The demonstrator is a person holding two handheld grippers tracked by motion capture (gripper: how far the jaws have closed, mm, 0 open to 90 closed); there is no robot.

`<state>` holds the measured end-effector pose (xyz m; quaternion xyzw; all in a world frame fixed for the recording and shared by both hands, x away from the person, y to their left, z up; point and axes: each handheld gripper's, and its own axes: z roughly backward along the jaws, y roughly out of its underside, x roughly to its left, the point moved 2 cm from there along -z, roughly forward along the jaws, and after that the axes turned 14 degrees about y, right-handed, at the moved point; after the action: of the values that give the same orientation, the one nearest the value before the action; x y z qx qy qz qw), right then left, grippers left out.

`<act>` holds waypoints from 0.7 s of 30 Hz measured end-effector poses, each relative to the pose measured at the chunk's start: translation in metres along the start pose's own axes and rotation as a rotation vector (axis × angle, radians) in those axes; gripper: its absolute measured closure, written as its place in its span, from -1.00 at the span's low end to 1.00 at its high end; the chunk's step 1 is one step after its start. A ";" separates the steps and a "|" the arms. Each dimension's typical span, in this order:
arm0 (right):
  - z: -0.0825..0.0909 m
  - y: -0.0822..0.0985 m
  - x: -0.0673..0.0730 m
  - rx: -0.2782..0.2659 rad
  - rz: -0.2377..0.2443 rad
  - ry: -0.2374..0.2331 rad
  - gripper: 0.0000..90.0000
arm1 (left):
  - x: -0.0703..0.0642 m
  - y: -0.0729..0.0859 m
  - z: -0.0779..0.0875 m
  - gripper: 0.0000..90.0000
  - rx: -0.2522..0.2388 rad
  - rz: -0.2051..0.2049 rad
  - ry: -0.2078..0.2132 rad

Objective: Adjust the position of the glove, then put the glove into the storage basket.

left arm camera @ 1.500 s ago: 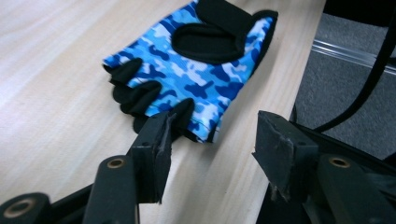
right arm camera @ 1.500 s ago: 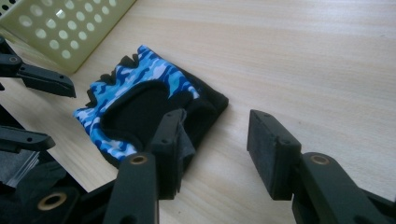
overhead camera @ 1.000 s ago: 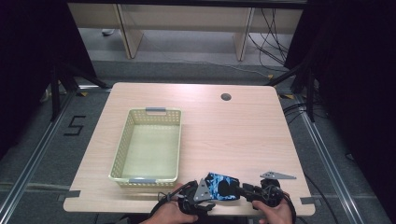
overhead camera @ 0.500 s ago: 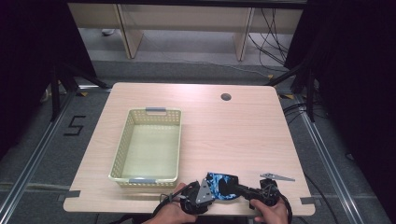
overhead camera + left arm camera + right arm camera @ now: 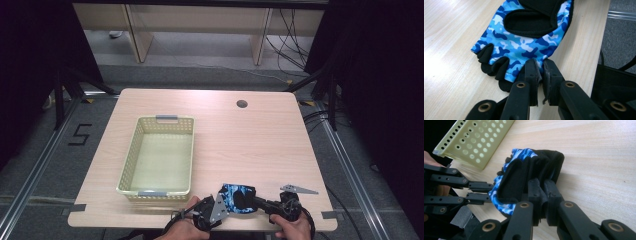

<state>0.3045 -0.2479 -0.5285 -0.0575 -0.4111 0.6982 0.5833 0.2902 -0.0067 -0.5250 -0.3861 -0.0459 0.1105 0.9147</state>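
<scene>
glove (image 5: 234, 197): blue camouflage fingerless, laid at table (image 5: 250, 140) near edge, beside basket (image 5: 159, 155) | left gripper (image 5: 539, 72): finger-end hem pinched, jaws just closed | right gripper (image 5: 543, 185): black cuff clamped, jaws just closed

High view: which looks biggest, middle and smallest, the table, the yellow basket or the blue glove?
1. Table, biggest.
2. Yellow basket, middle.
3. Blue glove, smallest, partly hidden by the grippers.

Light: bright and even on the table (image 5: 260, 135), coming from above.
Surroundings: dark and dim at both sides.
Shadows: soft, short.
Sharpness: gripper views clear; high view slightly soft.
</scene>
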 end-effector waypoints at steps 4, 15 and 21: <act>0.003 -0.001 0.003 -0.016 0.020 -0.021 0.91 | -0.002 0.000 0.003 0.83 -0.023 0.006 -0.003; 0.014 -0.011 0.021 -0.068 0.079 -0.042 0.91 | -0.003 -0.003 0.019 0.83 -0.047 -0.019 -0.022; 0.022 -0.015 0.027 -0.074 0.095 -0.042 0.91 | -0.007 -0.007 0.027 0.83 -0.078 -0.006 -0.023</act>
<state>0.2955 -0.2360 -0.4932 -0.0839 -0.4454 0.7106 0.5382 0.2797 0.0057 -0.5015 -0.4198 -0.0620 0.1104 0.8987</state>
